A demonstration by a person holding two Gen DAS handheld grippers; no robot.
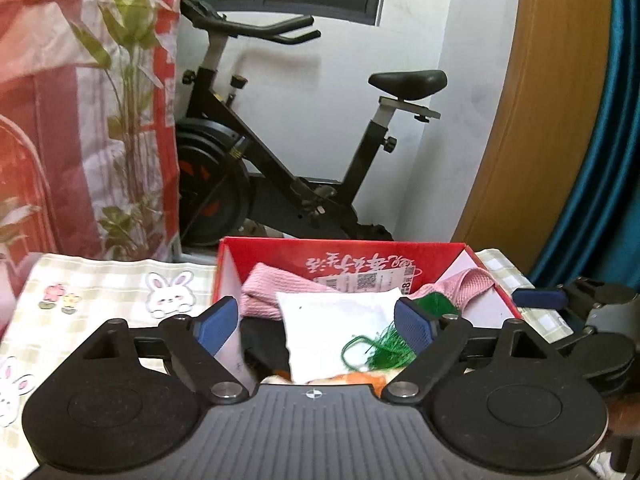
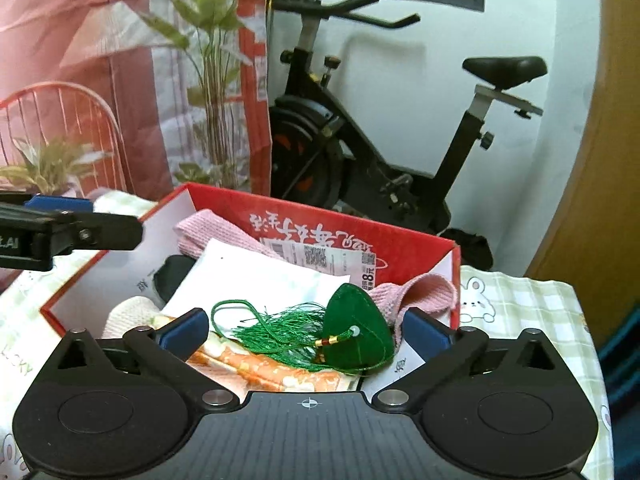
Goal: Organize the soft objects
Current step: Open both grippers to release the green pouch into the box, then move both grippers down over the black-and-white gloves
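Both tools, left (image 1: 316, 322) and right (image 2: 306, 330), are hanging released over a red box (image 2: 416, 246) holding a green tassel (image 2: 352, 336) and pink cloth (image 2: 424, 292).

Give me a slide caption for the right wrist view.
Open right gripper above a red box holding a green tasselled sachet, white cloth and pink towel.

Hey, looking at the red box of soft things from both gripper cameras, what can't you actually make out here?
- Black item, right wrist view: mostly under the white cloth; identity unclear.
- Orange patterned fabric, both views: cut off by the gripper body.
- Red box floor: covered by its contents.
- Label print: too small.
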